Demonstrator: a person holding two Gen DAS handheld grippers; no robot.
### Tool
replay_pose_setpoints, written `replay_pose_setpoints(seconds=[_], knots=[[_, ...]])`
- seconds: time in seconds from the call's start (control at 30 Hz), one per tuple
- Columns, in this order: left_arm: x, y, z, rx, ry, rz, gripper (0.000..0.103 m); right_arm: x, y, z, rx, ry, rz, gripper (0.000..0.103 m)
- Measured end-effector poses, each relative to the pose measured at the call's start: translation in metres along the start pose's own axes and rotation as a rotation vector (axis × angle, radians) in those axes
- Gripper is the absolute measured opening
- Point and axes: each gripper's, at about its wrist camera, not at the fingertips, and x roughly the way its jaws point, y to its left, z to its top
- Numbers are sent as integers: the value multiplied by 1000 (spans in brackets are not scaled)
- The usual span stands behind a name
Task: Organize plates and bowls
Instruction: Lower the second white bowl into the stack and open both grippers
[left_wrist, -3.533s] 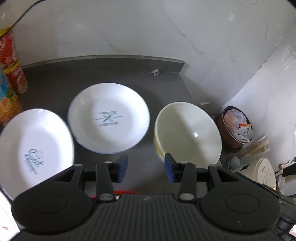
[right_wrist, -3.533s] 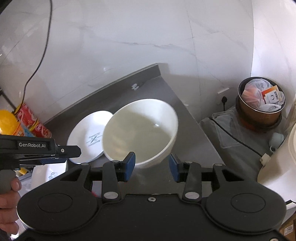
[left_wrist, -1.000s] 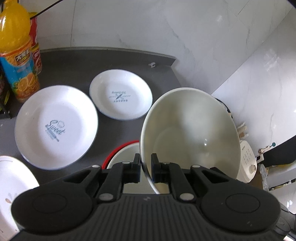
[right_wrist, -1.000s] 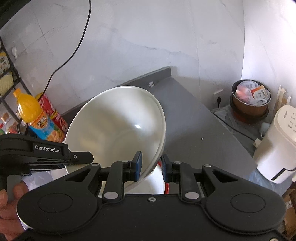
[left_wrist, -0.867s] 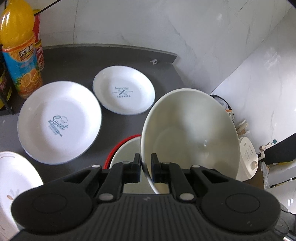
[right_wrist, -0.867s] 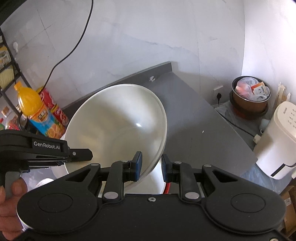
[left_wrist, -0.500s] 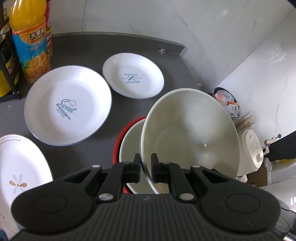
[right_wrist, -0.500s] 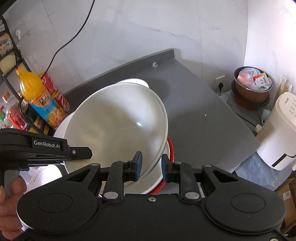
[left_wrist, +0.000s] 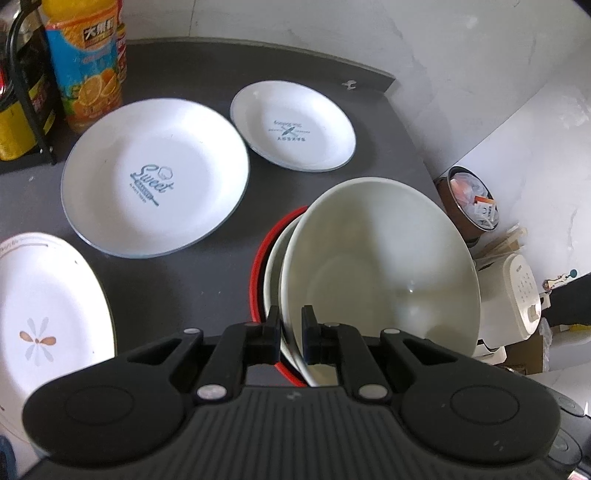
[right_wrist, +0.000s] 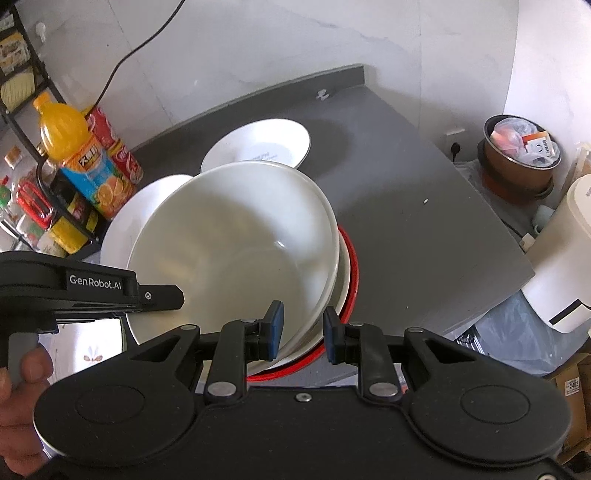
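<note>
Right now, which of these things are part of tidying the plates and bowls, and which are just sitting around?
Part of the job:
large cream ceramic bowl, clamped by the left gripper
red-rimmed bowl under it
white "Sweet" plate
smaller white plate with a crossed emblem
white flower-pattern plate
right gripper

Just lying about:
orange juice bottle
brown bin
white appliance

"Sweet" marks the large plate (left_wrist: 155, 177), "GenRobot.AI" the left gripper (right_wrist: 96, 285), and seemingly "2402" a cardboard box (right_wrist: 573, 384).

walls: white marble (right_wrist: 258, 44); counter: dark grey (right_wrist: 424, 221); rack: black wire, left (right_wrist: 22, 74); light: bright daylight
</note>
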Motion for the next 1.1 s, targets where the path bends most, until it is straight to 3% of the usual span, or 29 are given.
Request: replay_pose_setpoints(seconds=[0.47, 0.73, 1.0, 1.1], knots=[[6, 1, 8, -14, -24, 13, 9, 20, -2, 12, -37, 57, 21, 24], [8, 0, 3, 44, -65, 14, 13, 15, -5, 15, -78, 59, 43, 30], [4, 12, -3, 36, -93, -49, 14, 7, -8, 8, -73, 29, 32, 34], [-1, 15, -8, 50, -103, -67, 14, -3, -2, 1, -88, -6, 15, 48]])
